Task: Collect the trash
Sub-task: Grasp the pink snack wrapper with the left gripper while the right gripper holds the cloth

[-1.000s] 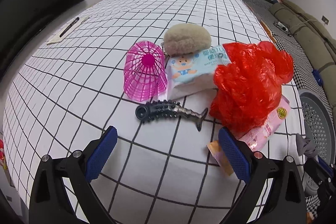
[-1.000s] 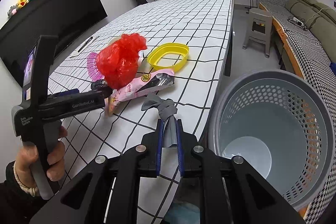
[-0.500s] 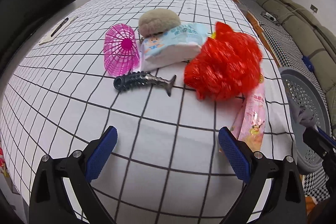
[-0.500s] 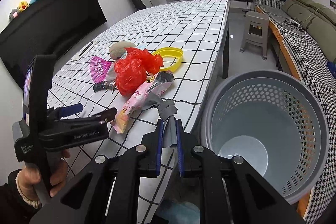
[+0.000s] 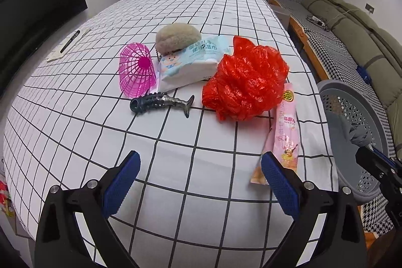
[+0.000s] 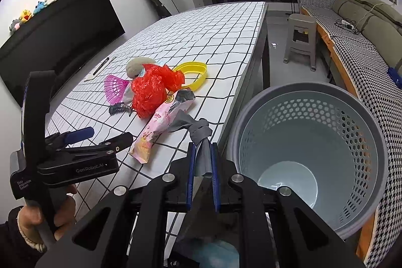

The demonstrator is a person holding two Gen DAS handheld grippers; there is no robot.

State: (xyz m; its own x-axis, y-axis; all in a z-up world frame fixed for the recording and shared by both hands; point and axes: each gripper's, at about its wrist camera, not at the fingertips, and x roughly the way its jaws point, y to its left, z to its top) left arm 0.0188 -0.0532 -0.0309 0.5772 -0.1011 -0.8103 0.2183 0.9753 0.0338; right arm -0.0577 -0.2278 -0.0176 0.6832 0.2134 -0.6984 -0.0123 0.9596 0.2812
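- Your right gripper (image 6: 203,162) is clamped tight on a crumpled grey wrapper (image 6: 198,132), beside the grey perforated bin (image 6: 311,160).
- Your left gripper (image 5: 201,182) gapes wide, empty, above the checked tablecloth (image 5: 176,142).

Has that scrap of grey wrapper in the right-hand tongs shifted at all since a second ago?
Yes. In the right wrist view the grey wrapper, pinched by the right tongs, was over the checked table; now it hangs at the table's edge, nearer the grey basket.
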